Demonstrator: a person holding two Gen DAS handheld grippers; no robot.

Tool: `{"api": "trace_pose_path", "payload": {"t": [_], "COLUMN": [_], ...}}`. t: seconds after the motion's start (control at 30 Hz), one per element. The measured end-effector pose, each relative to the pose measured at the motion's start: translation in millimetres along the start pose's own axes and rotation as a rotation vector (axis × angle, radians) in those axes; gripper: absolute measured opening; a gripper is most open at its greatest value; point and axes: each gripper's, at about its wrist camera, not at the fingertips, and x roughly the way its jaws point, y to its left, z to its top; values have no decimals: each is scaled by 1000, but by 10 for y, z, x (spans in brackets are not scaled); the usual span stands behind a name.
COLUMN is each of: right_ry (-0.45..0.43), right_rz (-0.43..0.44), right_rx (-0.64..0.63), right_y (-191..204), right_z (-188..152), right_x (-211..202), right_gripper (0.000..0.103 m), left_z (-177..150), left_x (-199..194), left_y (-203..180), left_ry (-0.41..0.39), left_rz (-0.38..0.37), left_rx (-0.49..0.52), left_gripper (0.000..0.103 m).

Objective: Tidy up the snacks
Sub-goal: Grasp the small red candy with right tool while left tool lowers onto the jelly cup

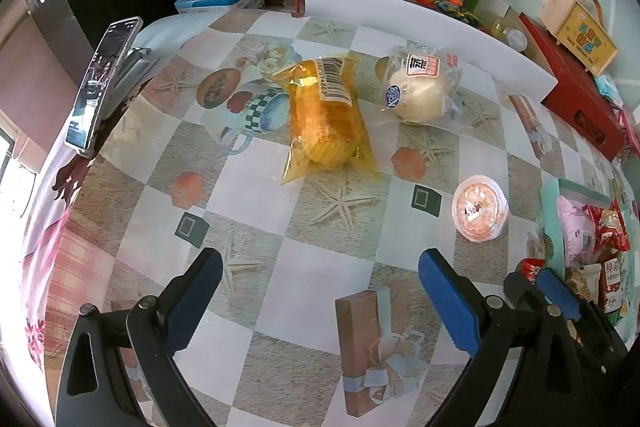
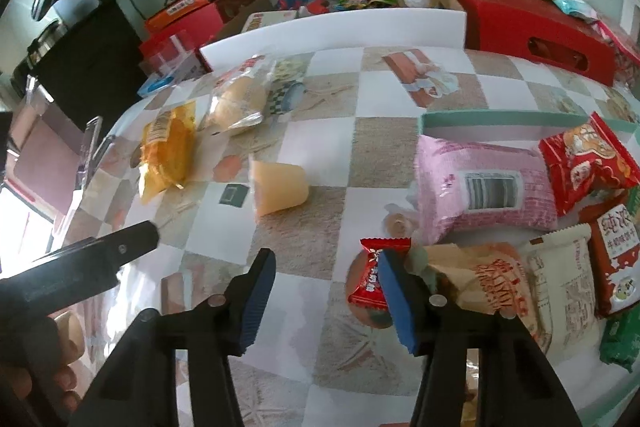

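- While both tools hang over the patterned desk point(image 1: 320, 259), the right hand-held gripper point(image 2: 326, 291) stands part open; nothing sits between its pads, though its right pad lies against, or just in front of, a small red-wrapped sweet point(image 2: 370, 273) at the near edge of the teal box point(image 2: 500, 119). Whether it touches cannot be told.
- That sweet looks light and crinkly, likely to slide in its wrapper; a pinch across the body, not the twisted ends, seems safest.
- Inside the teal box lie a pink pouch point(image 2: 480, 183), a red packet point(image 2: 588, 163) and several biscuit packs point(image 2: 560, 283), all soft and easily crushed.
- Left of the teal box, the left hand-held gripper point(image 1: 320, 303) is spread wide above bare cloth, gripping nothing.
- Further left of the teal box, a jelly cup point(image 1: 479, 207) lies tipped on its side: stiff-walled, slick, apt to roll, best taken across its flanks.
- Beyond it, farther from the teal box, rest a yellow cake bag point(image 1: 328, 119) and a wrapped bun point(image 1: 418, 93); both look light and squashy, calling for a gentle hold at mid-length.
- A white board point(image 1: 420, 23) closes the far edge.
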Motion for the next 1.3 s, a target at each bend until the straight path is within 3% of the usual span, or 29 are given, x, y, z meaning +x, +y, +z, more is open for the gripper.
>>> {"api": "trace_pose_path", "payload": {"t": [0.2,0.53,0.8,1.07,1.3], "right_ry": [4,21,2,-17,-24], "right_rz": [27,-59,-79,-111,-131], "right_rx": [-26,-29,-18,-37,-43], "right_y": [69,20,-25,-11,-37], "right_z": [-12,-29,-13,3,20], "right_x": [11,122,152,184,207], "right_gripper": [52,48,47,41,34], "left_z": [4,57,171,357,364], "left_x": [43,143,210,276,413], "left_y": [0,-94,-185,-445,-740], "left_ry": [13,28,8,-23,6], "left_rz": [-20,-148,-251,-330,-337], "left_rx": [-6,-27,-49,8,96], "left_gripper": [98,98,98,98,98]}}
